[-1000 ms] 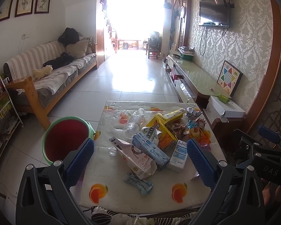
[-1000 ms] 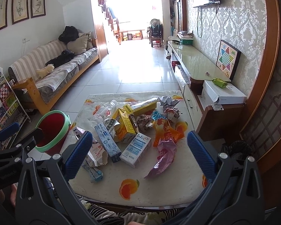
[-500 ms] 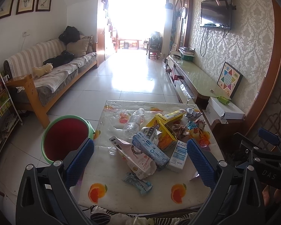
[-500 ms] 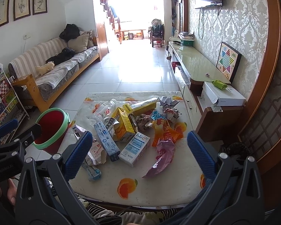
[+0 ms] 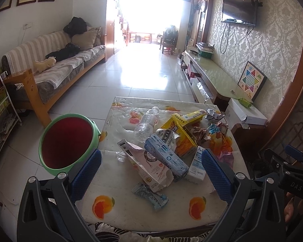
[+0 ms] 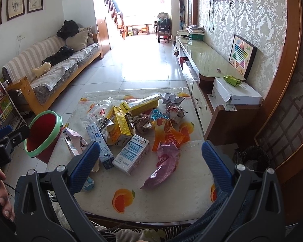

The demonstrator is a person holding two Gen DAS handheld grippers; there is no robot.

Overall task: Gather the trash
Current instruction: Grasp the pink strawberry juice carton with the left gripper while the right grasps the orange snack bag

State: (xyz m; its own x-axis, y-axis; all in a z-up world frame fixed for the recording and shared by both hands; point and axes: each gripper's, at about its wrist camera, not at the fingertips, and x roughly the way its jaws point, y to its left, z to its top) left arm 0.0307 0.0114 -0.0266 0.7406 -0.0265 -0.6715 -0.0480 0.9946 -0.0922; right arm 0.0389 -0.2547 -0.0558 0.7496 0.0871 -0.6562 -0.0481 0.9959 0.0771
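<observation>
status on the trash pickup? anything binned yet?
Nothing looks done: the red bin shows no trash inside. Nothing in hand: left gripper and right gripper hang over the table with jaws open. Left: the whole pile, including the bottle, yellow carton and purple wrapper.

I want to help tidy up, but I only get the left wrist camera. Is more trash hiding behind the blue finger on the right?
Observer: Yes. The right wrist view shows a whole purple wrapper lying on the table, on the near side of the pile.
Operator: Is anything grabbing it?
Observer: No. The right hand-held gripper is open, with nothing between its fingers.
Operator: Is there another bin besides the red bucket?
Observer: Probably. Something dark that looks like a bag-lined bin stands on the floor to the right of the table.
</observation>
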